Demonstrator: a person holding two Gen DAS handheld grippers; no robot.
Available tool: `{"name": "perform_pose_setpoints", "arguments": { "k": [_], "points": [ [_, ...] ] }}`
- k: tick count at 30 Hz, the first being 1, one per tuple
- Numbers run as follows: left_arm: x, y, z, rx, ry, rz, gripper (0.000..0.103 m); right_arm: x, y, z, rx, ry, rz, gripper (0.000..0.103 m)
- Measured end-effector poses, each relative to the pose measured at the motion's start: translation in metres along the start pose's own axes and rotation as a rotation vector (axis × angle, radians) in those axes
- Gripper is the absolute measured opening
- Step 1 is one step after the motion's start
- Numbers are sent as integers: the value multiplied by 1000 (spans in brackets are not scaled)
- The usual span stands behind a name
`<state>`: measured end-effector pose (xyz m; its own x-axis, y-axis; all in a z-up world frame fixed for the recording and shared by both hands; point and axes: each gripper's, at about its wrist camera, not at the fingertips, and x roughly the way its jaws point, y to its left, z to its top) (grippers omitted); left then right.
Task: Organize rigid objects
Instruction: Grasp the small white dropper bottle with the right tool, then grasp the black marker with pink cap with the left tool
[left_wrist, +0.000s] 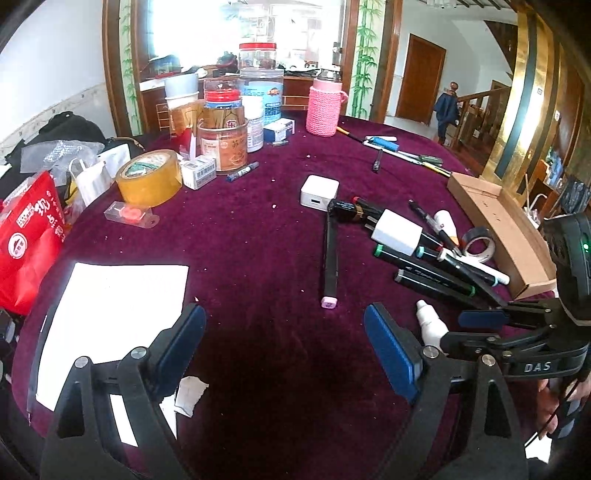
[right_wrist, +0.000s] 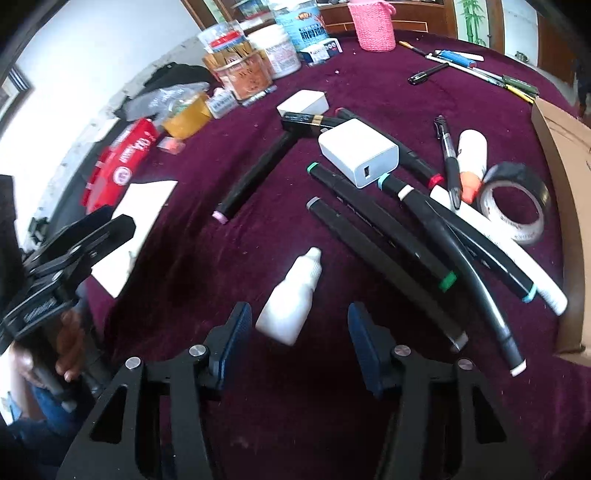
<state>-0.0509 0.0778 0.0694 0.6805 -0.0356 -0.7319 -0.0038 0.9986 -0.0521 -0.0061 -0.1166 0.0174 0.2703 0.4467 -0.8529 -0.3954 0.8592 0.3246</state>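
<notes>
Right wrist: dropper bottle (right_wrist: 290, 304) just ahead of fingers (right_wrist: 236, 328).

In the left wrist view, the white dropper bottle (left_wrist: 430, 325) is half hidden behind the left gripper's finger. The cardboard box (right_wrist: 565, 184) runs off the right wrist view's edge, and so does the pink knitted sleeve (right_wrist: 371, 22) at the top. Labels on the jars (left_wrist: 221, 147) are too small to read.

Bright window (left_wrist: 236, 33) glare, fisheye-warped edges, slight motion blur
</notes>
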Motion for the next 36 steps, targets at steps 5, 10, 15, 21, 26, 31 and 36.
{"name": "perform_pose_setpoints", "arguments": {
  "k": [5, 10, 15, 21, 26, 31, 36],
  "points": [
    [5, -1, 5, 12, -3, 23, 89, 17, 9, 7, -28, 37, -93, 30],
    [20, -11, 21, 36, 16, -3, 89, 20, 13, 9, -84, 39, -117, 23],
    [62, -32, 42, 71, 80, 4, 83, 8, 0, 4, -60, -10, -62, 23],
    [114, -49, 53, 91, 196, 39, 46, -3, -13, -4, -36, -57, -15, 23],
    [132, -55, 52, 97, 220, 70, 46, -7, -23, -7, -24, -70, 14, 23],
    [135, -60, 53, 110, 200, 86, 47, -6, -29, -6, -8, -74, 48, 23],
    [133, -67, 52, 137, 161, 118, 13, -8, -31, -11, 7, -83, 69, 23]
  ]
}}
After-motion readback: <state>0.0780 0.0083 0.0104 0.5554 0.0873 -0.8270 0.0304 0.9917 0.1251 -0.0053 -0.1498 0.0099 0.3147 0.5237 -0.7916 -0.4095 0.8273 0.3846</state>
